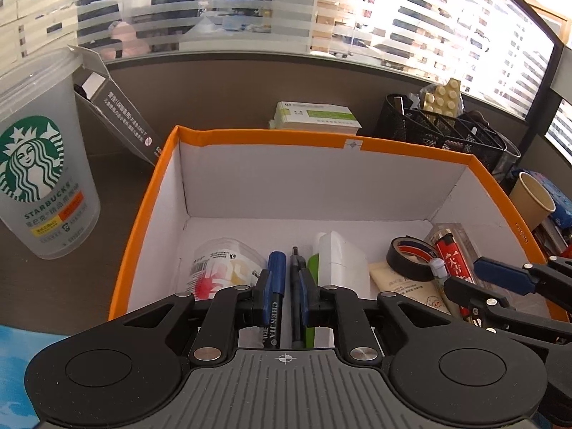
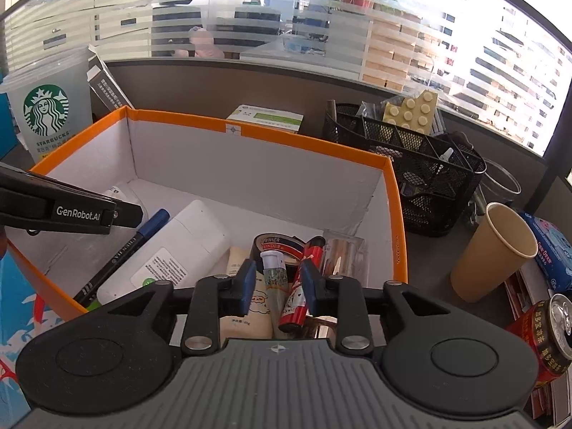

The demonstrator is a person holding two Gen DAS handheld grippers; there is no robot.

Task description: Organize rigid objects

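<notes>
An orange-rimmed box (image 1: 321, 142) (image 2: 257, 132) with white walls holds the objects. My left gripper (image 1: 286, 287) (image 2: 137, 214) hovers low in it, open only a little. A blue-capped marker (image 1: 276, 268) (image 2: 146, 230) and a black pen (image 1: 296, 279) lie loose between its fingers. My right gripper (image 2: 279, 282) (image 1: 463, 276) is open over a small clear bottle (image 2: 274, 271) and a red lighter (image 2: 302, 286), which rest on a cream tube (image 2: 243, 318). A white adapter (image 1: 339, 261) (image 2: 186, 243), a black tape roll (image 1: 411, 255) (image 2: 277, 243) and a clear case (image 2: 345, 254) lie nearby.
A Starbucks cup (image 1: 39, 164) and a tilted grey carton (image 1: 118, 107) stand left of the box. Behind it is a green-and-white packet (image 1: 318, 114). To the right are a black mesh organizer (image 2: 411, 164), a paper cup (image 2: 493, 250) and a red can (image 2: 540, 336).
</notes>
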